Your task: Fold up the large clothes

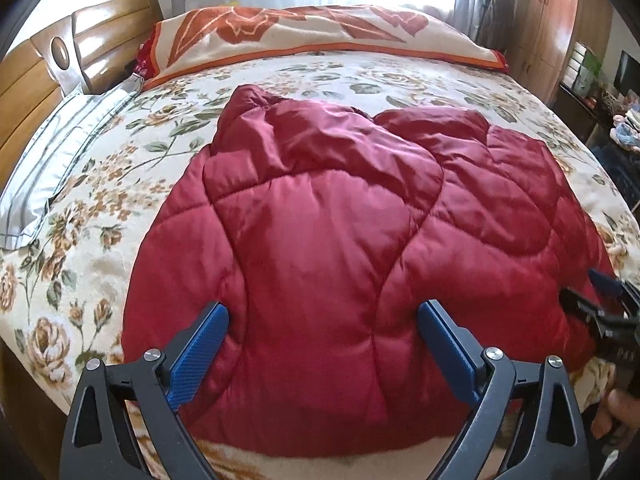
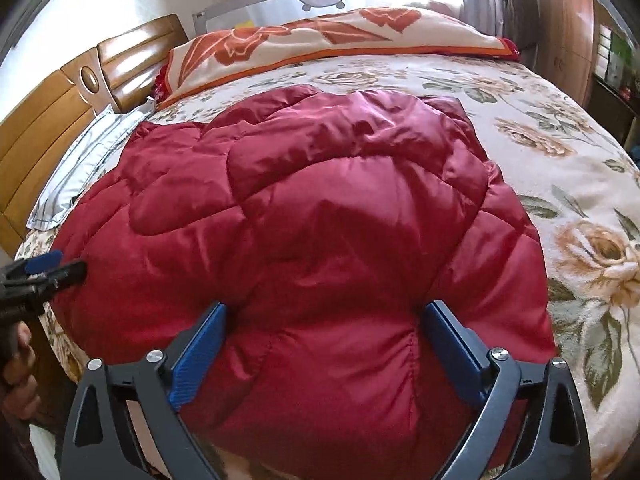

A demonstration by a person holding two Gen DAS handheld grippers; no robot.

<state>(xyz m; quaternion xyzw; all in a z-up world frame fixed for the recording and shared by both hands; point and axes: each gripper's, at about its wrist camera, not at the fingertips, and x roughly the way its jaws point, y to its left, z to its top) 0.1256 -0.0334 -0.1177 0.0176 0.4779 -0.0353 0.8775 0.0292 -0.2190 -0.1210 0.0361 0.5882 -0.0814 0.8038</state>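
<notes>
Sunlight from a window behind the far rail falls across a wide bed point(image 1: 120, 184) covered in a cream spread printed with roses, with a wooden headboard point(image 1: 36, 92) on the left of both views. One red quilted puffer coat point(image 1: 340, 240) lies on the spread at the near side of the bed, its shiny fabric stitched into broad curved panels, rumpled and bunched at the far end, its near hem at the mattress edge. One folded orange-flowered blanket point(image 1: 304, 36) lies along the far edge and one grey striped pillow point(image 1: 60, 152) sits by the headboard, both apart from the coat. Bare spread lies open to the coat's right and beyond it up to the blanket. Two grippers are in view. The left gripper point(image 1: 324, 344) hangs over the coat's near left part, jaws spread wide, pads not pressing the fabric. The right gripper point(image 2: 326, 344) hangs over the near right part, jaws likewise wide apart with coat fabric bulging between them but not clamped. Each gripper shows at the edge of the other's view, a hand point(image 2: 18, 372) behind it.
</notes>
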